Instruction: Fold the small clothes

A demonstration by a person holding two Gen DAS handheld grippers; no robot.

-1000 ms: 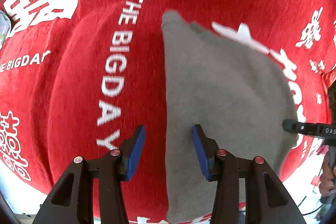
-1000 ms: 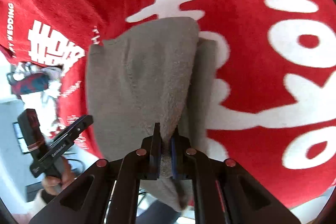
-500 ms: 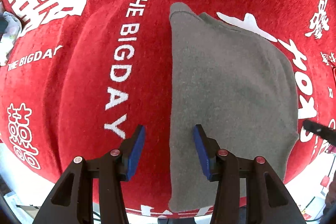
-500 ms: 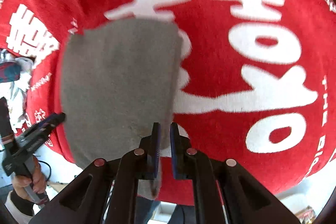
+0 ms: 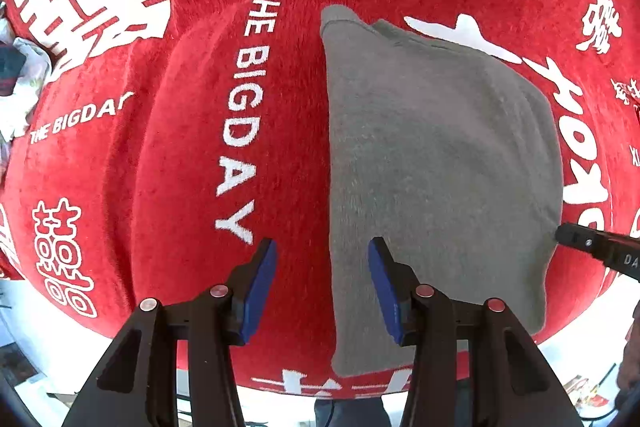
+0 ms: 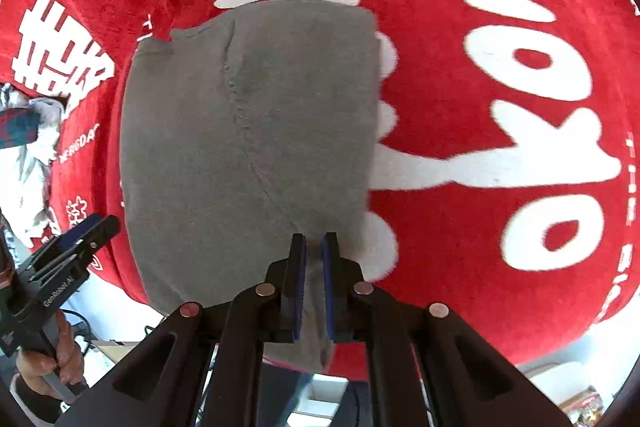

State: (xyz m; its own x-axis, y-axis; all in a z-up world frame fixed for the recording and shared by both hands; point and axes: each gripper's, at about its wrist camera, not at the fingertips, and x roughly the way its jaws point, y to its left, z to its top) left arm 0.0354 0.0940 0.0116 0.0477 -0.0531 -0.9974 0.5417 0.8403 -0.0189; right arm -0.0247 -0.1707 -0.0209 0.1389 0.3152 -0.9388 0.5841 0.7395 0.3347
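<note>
Left wrist view: the left claw (image 5: 322,255) hangs with its blue pads parted to a middling gap and nothing between them; it points down at the near left edge of the grey garment (image 5: 436,179), one pad over the cloth and the other over the red blanket (image 5: 168,155). The garment lies flat and folded on that blanket, which drapes over the counter and bears white lettering and characters. Its long axis runs away from the camera, its straight left edge leading up to a hemmed corner at the far end; its right side curves outward. At the right edge of this view the tip of the right claw (image 5: 560,237) sits at the garment's border.

Right wrist view: the right claw (image 6: 314,247) is almost closed, with only a thin slot between the pads, above the garment's near right corner; whether cloth is pinched there cannot be told. A hand (image 6: 48,359) at lower left grips the other tool's handle.
</note>
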